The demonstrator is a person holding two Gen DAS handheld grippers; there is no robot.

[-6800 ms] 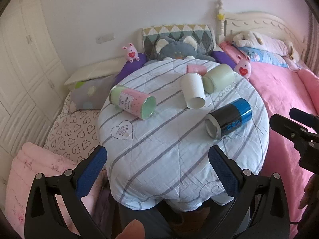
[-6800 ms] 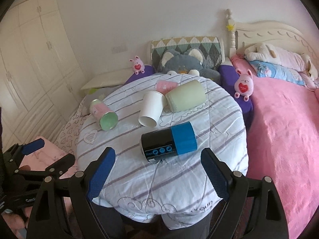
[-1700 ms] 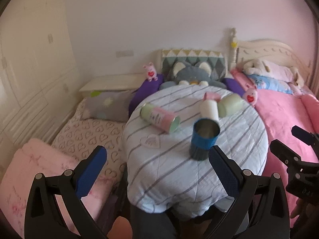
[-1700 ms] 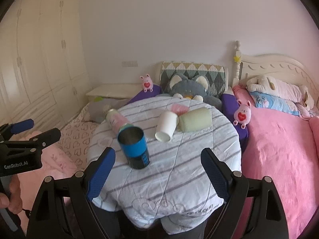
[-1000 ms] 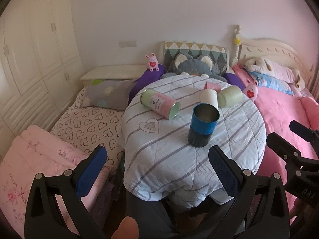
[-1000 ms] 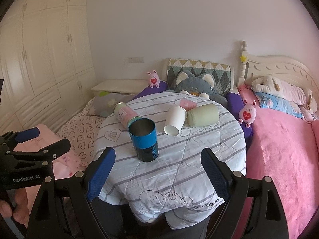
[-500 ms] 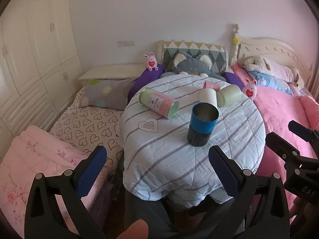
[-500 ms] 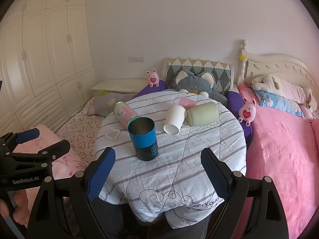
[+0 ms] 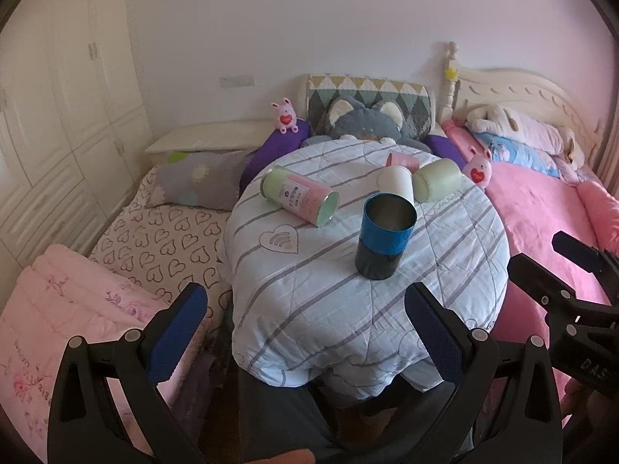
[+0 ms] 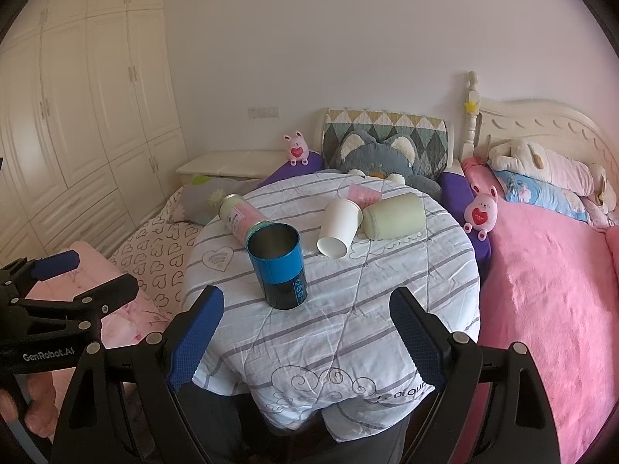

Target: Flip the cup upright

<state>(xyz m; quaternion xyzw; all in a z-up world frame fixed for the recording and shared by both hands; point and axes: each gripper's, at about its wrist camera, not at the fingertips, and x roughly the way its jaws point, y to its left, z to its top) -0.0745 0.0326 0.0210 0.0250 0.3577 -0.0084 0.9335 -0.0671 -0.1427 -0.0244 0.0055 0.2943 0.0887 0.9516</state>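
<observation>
A blue and black metal cup [image 9: 383,243] stands upright, mouth up, on the round table [image 9: 348,309] covered with a striped cloth; it also shows in the right wrist view [image 10: 279,265]. My left gripper [image 9: 305,332] is open and empty, held back in front of the table's near edge. My right gripper [image 10: 305,330] is open and empty, also short of the cup. Each gripper shows at the side of the other's view.
A pink and green cup [image 9: 300,196], a white paper cup [image 9: 395,183], a pale green cup [image 9: 437,179] and a small pink cup [image 9: 402,161] lie on their sides behind it. A pink bed [image 9: 541,201] is right, bedding [image 9: 162,232] left, wardrobes [image 10: 89,108] far left.
Over the last second both grippers stayed open and nearly still. The blue cup, lying on its side 6.8 s ago, stands upright.
</observation>
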